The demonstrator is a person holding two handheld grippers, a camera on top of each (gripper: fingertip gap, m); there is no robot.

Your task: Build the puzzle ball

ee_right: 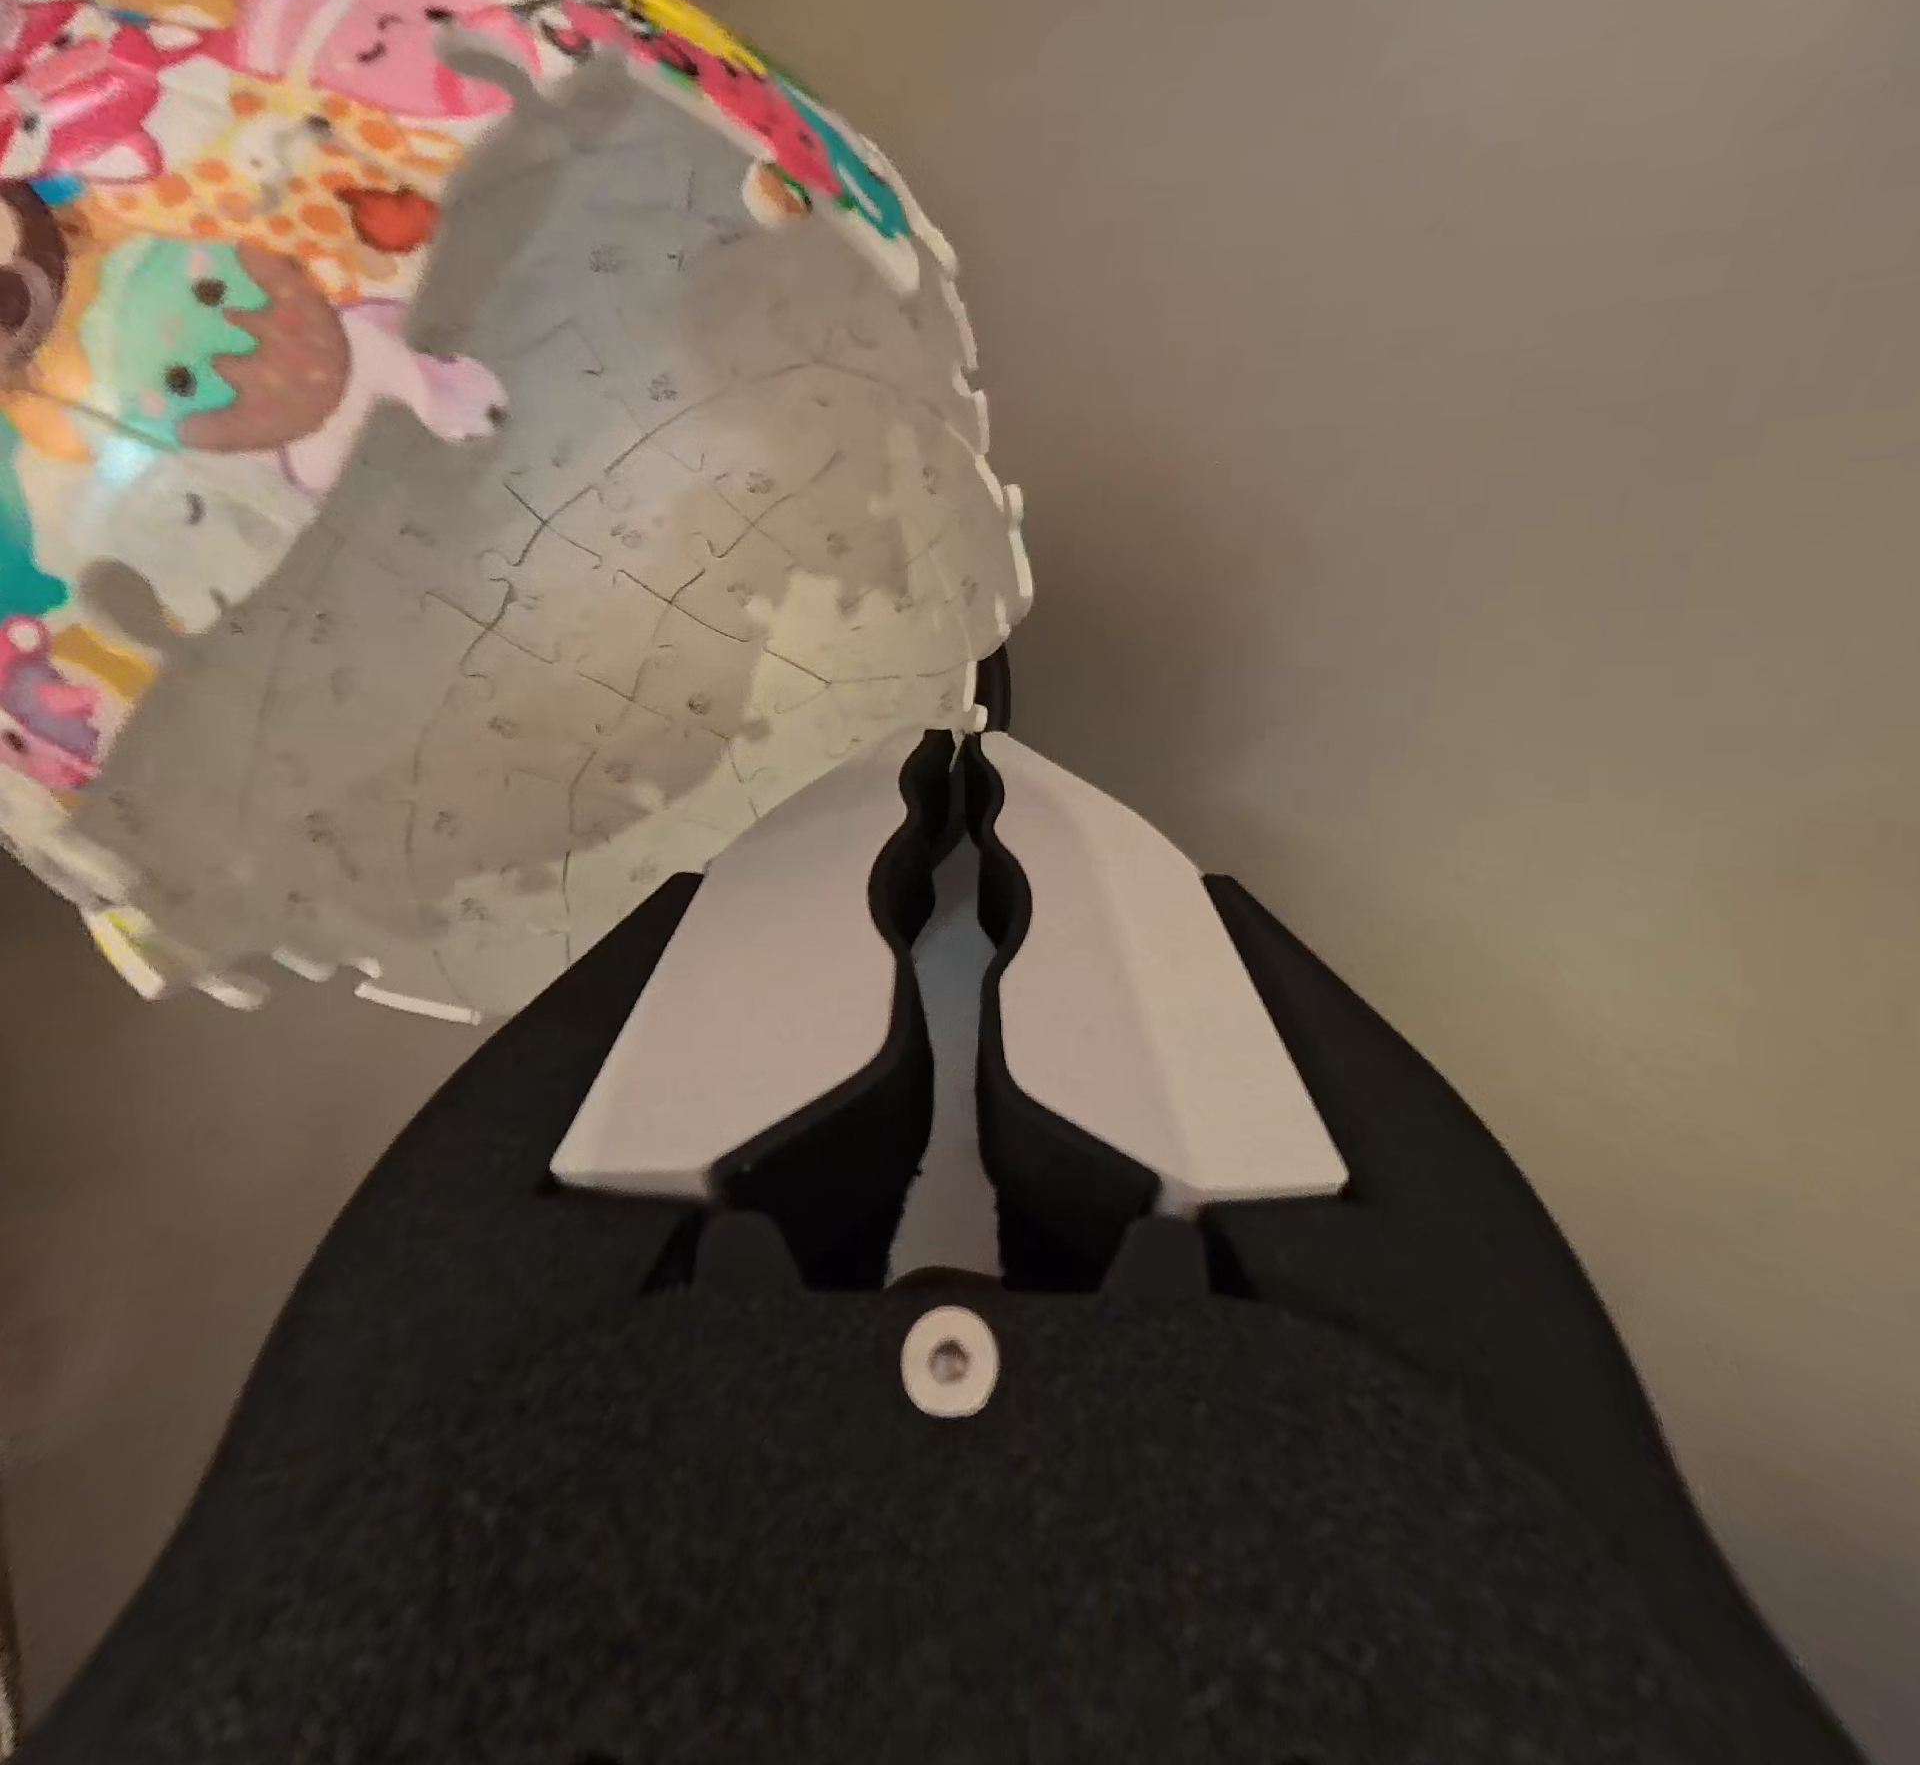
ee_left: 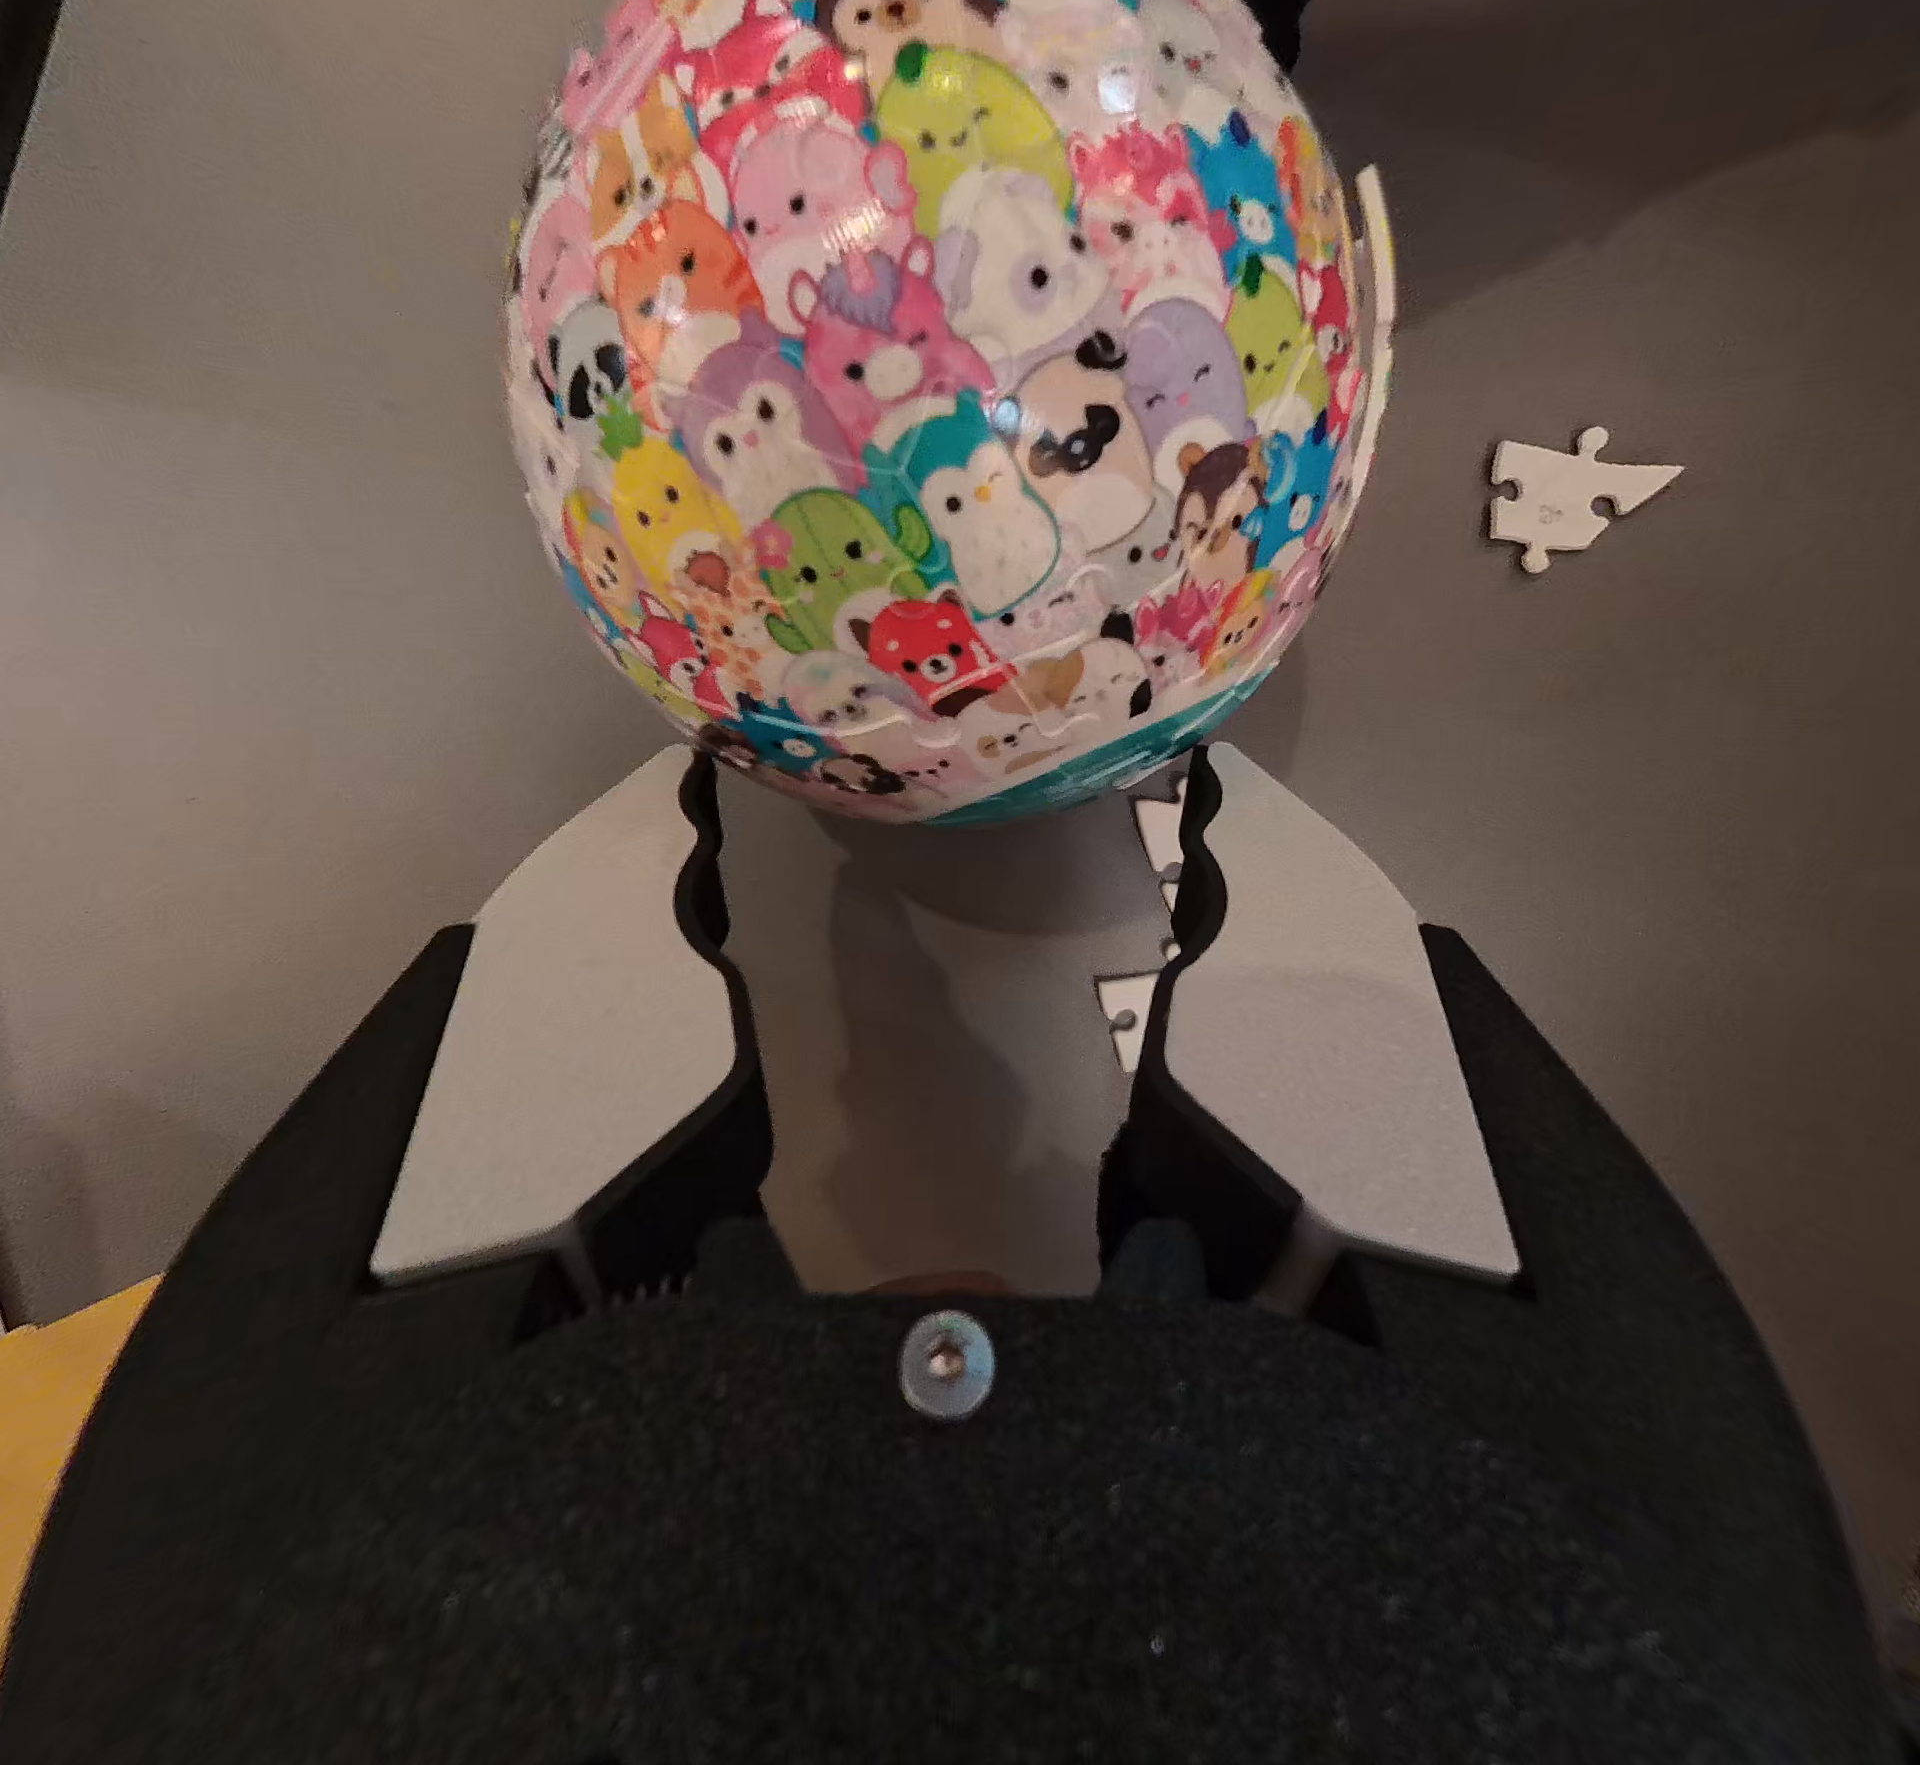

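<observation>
At twelve o'clock from my released left gripper (ee_left: 951, 785) I count one puzzle ball (ee_left: 935, 344) and, at three o'clock of it, one loose piece (ee_left: 1558, 494), while my right gripper (ee_right: 961, 744) clenches the ball's rim.

A plain grey matte desk (ee_left: 260, 468) is carrying a loose white jigsaw piece (ee_left: 1558, 500) lying blank side up, more white pieces (ee_left: 1127, 1014) nearer, and a yellow sheet-like object (ee_left: 62, 1383) at its edge.

loose piece (ee_left: 1558, 500) right of puzzle ball (ee_left: 935, 344)
</observation>
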